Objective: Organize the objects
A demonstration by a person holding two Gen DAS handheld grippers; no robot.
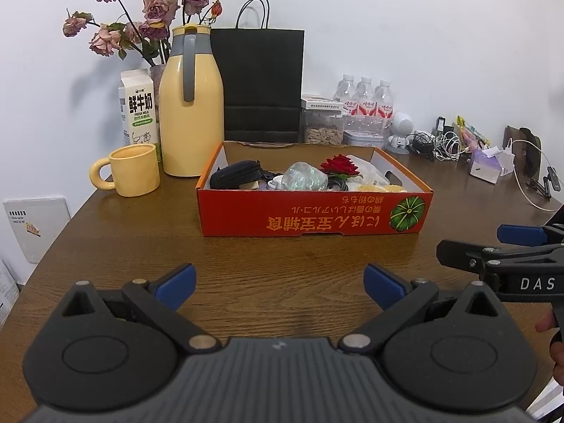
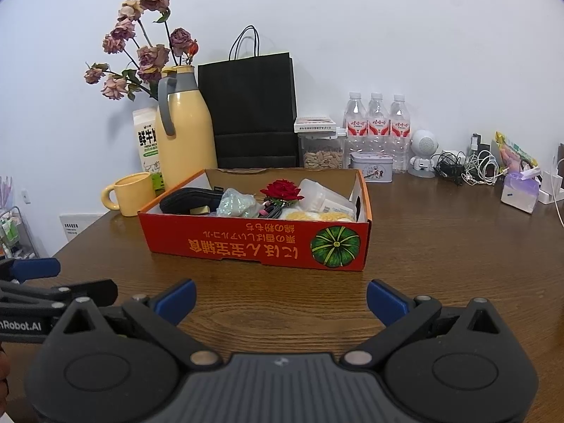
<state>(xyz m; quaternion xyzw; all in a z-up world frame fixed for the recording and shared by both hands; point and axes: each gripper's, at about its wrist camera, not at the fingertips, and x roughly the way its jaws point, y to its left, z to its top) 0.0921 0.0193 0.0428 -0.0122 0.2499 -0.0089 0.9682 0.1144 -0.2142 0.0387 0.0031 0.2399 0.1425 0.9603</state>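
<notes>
A red cardboard box (image 1: 313,215) (image 2: 253,244) with a pumpkin print stands on the brown wooden table (image 1: 141,246). Inside lie a black pouch (image 1: 234,173) (image 2: 190,199), a shiny clear bag (image 1: 305,177) (image 2: 236,203), a red rose (image 1: 340,165) (image 2: 282,188), a plastic tub (image 2: 317,194) and yellowish pieces (image 2: 317,215). My left gripper (image 1: 281,283) (image 2: 53,280) hovers open over the table in front of the box, holding nothing. My right gripper (image 2: 282,300) (image 1: 493,243) is open beside it on the right, also holding nothing.
Behind the box stand a yellow mug (image 1: 132,169), a yellow jug (image 1: 190,105), a milk carton (image 1: 137,109), dried roses (image 1: 141,17), a black paper bag (image 1: 261,81), a seed jar (image 1: 322,128), water bottles (image 1: 365,102), a white speaker (image 2: 423,155), tangled cables (image 2: 465,167) and a tissue pack (image 2: 520,195).
</notes>
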